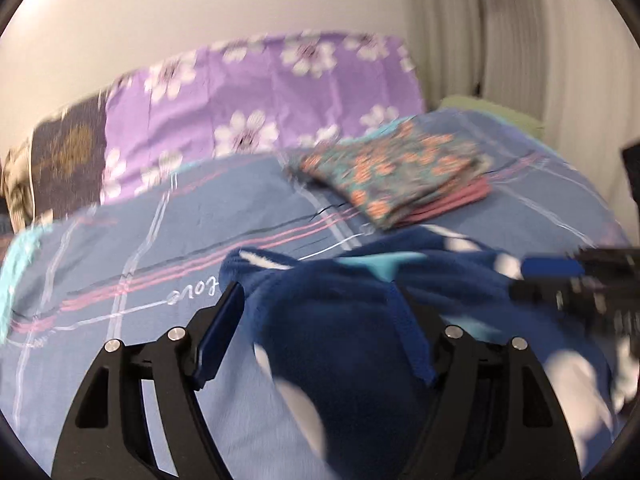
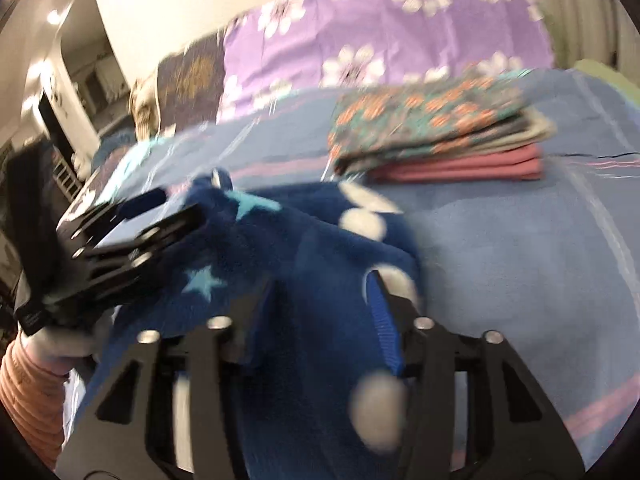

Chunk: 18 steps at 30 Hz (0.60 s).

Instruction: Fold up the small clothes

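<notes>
A dark blue fleece garment [image 1: 340, 344] with white dots and pale blue stars lies bunched on the bed. My left gripper [image 1: 318, 320] straddles it with its jaws wide; the left pad [image 1: 220, 328] is clear of the cloth and fleece covers the right finger. In the right wrist view the left gripper [image 2: 172, 210] sits at the garment's left end. My right gripper [image 2: 320, 312] has the fleece [image 2: 312, 264] packed between its fingers, its blue right pad [image 2: 382, 320] against the cloth. It shows blurred at the right edge [image 1: 536, 280] of the left wrist view.
A stack of folded clothes [image 1: 392, 172] [image 2: 432, 124], floral on top and pink underneath, lies just beyond the fleece. The blue plaid bed sheet [image 1: 160, 248] [image 2: 500, 240] spreads all round. A purple flowered cover [image 1: 260, 92] stands against the wall. An orange sleeve [image 2: 24, 392] shows at lower left.
</notes>
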Motion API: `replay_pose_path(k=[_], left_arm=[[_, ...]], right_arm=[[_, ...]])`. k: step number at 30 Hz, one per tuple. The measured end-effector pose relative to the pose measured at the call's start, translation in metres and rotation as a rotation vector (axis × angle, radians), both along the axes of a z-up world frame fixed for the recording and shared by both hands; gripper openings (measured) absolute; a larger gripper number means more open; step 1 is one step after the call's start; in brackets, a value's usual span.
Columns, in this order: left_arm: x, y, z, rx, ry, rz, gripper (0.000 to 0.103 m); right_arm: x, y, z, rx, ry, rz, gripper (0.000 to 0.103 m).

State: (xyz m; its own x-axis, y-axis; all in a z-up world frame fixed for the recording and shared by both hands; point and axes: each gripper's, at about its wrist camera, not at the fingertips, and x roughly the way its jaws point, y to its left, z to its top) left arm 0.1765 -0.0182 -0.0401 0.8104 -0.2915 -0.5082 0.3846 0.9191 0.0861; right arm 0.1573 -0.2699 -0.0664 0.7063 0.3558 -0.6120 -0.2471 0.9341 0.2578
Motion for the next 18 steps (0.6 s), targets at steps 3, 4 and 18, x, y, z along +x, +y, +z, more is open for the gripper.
replay_pose_path(k=[3,4,18], left_arm=[[-0.055,0.005,0.011,0.006,-0.042,-0.09,0.08],[-0.069,0.004,0.012,0.006,-0.042,-0.12,0.081],[-0.113,-0.02,-0.039,0.024,0.042,-0.147,0.086]], right_arm=[[-0.051,-0.011,0.012,0.061,-0.033,0.039,0.045],[-0.066,-0.01,0.013,0.066,-0.039,0.058,0.045],[-0.114,0.007,-0.04,-0.098,-0.012,0.069,0.049]])
